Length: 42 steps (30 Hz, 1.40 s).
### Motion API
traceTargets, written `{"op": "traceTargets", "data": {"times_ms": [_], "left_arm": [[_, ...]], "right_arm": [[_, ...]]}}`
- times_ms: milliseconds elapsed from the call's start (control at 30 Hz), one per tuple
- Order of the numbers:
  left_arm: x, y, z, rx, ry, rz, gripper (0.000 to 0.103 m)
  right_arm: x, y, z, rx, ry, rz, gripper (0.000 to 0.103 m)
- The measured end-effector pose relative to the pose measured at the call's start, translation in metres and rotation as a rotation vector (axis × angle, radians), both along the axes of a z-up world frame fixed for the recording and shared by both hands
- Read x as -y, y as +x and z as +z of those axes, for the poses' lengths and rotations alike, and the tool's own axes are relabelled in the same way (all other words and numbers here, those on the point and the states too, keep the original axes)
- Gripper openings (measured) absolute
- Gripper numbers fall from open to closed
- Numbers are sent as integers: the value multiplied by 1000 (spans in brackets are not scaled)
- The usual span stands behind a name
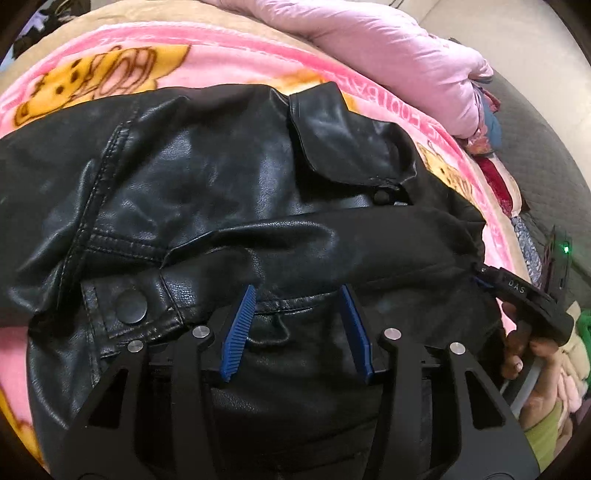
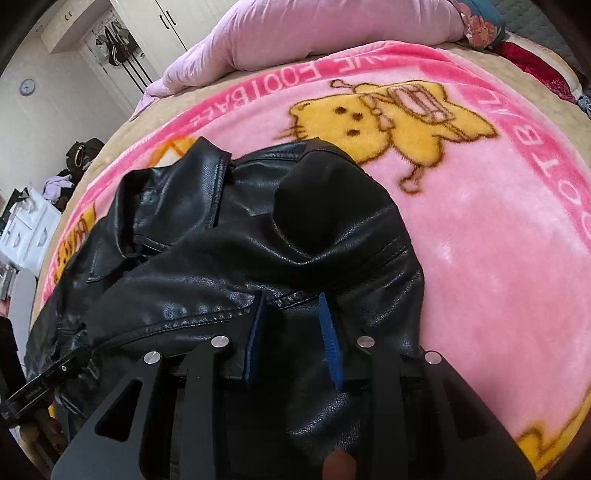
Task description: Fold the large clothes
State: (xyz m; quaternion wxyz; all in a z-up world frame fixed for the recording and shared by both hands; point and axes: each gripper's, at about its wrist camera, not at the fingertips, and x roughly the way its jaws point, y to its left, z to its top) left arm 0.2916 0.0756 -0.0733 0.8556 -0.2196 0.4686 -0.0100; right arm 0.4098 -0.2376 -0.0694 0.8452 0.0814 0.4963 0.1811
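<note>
— Start at the jaws. What have they got?

— The left gripper (image 1: 297, 295) has its blue pads spread wide, hovering over the hem of the black leather jacket (image 1: 229, 206) with nothing pinched between them. The right gripper (image 2: 291, 299) is parted too, a bit narrower, its tips at a stitched seam; whether the pads actually touch the leather I cannot tell.

— And the jacket, how does it lie?

— Bunched on the pink cartoon blanket (image 2: 491, 236), near the bed's front edge. In the right wrist view its long axis runs from about eight o'clock up to one o'clock, collar (image 2: 207, 166) toward eleven. In the left wrist view it spreads from nine o'clock across to three, with a flap (image 1: 332, 125) lifted toward twelve.

— Its look?

— Glossy, creased, grainy black leather, doubled stitching, a round snap button (image 1: 131, 306) at eight o'clock from the left jaws.

— Beyond it?

— A lilac quilt (image 2: 295, 33) heaped at twelve o'clock, white wardrobe doors (image 2: 166, 22) at eleven, and a wall clock (image 2: 27, 86) at ten.
</note>
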Motion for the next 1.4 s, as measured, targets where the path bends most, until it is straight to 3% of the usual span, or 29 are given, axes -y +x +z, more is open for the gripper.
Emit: {"op": "traceTargets", "data": {"times_ms": [167, 300, 367, 500, 700, 767, 900, 967, 1100, 1167, 1267, 1400], "left_arm": [[11, -13, 29, 55, 13, -38, 52], [25, -33, 50, 110, 71, -78, 53], [29, -39, 52, 105, 86, -85, 67], [33, -46, 48, 92, 92, -95, 67], [31, -54, 29, 32, 130, -88, 73], [32, -55, 22, 9, 132, -86, 73], [31, -57, 7, -19, 118, -98, 73], [30, -58, 3, -15, 117, -102, 73], [32, -61, 11, 11, 139, -103, 73], [37, -65, 27, 65, 162, -111, 74], [41, -64, 47, 126, 189, -130, 78], [33, -45, 38, 66, 231, -105, 79]], "right_arm": [[5, -10, 27, 60, 38, 53, 39], [22, -25, 55, 103, 114, 73, 40], [27, -35, 60, 89, 154, 112, 46], [17, -53, 63, 101, 95, 160, 46], [17, -70, 58, 103, 96, 137, 47], [20, -72, 55, 88, 111, 124, 53], [20, -65, 17, -59, 62, 110, 55], [20, -63, 9, -78, 70, 101, 55], [28, -68, 50, 86, 101, 109, 58], [33, -59, 65, 160, 68, 63, 71], [43, -26, 77, 221, 23, -34, 71], [51, 20, 66, 140, 48, -121, 71]]}}
